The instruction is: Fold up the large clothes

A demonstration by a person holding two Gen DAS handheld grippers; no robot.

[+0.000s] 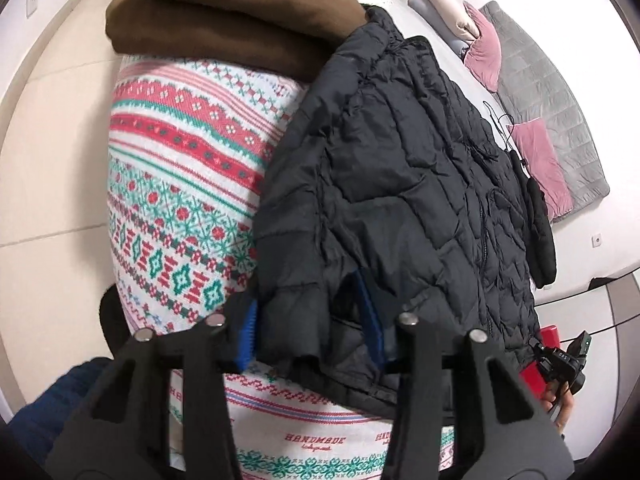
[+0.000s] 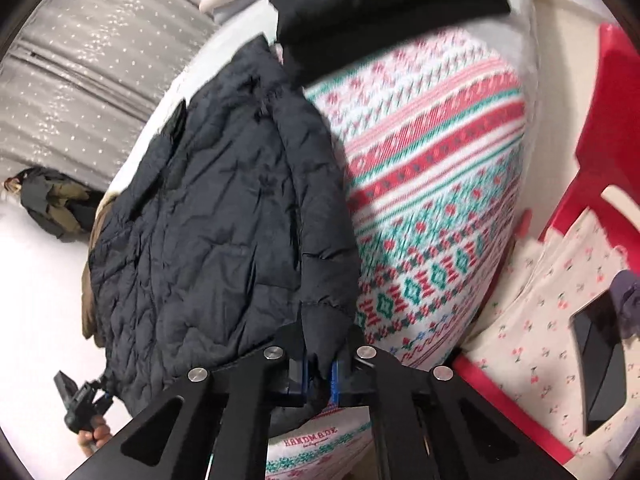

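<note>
A black quilted puffer jacket (image 1: 400, 168) lies spread on a bed, over a patterned red, green and white blanket (image 1: 180, 184). My left gripper (image 1: 312, 332) is open, its blue-padded fingers straddling the jacket's cuff edge without pinching it. In the right wrist view the jacket (image 2: 208, 216) lies left of the blanket (image 2: 432, 216). My right gripper (image 2: 318, 372) is shut on a sleeve cuff of the jacket, with black fabric pinched between the blue pads.
A folded brown garment (image 1: 224, 12) sits on the blanket's far end. Pink and grey pillows (image 1: 532, 80) lie at the bed's head. A red plastic stool (image 2: 600, 152) with cherry-print cloth (image 2: 552, 312) stands at the right. An olive coat (image 2: 52, 204) lies beyond the jacket.
</note>
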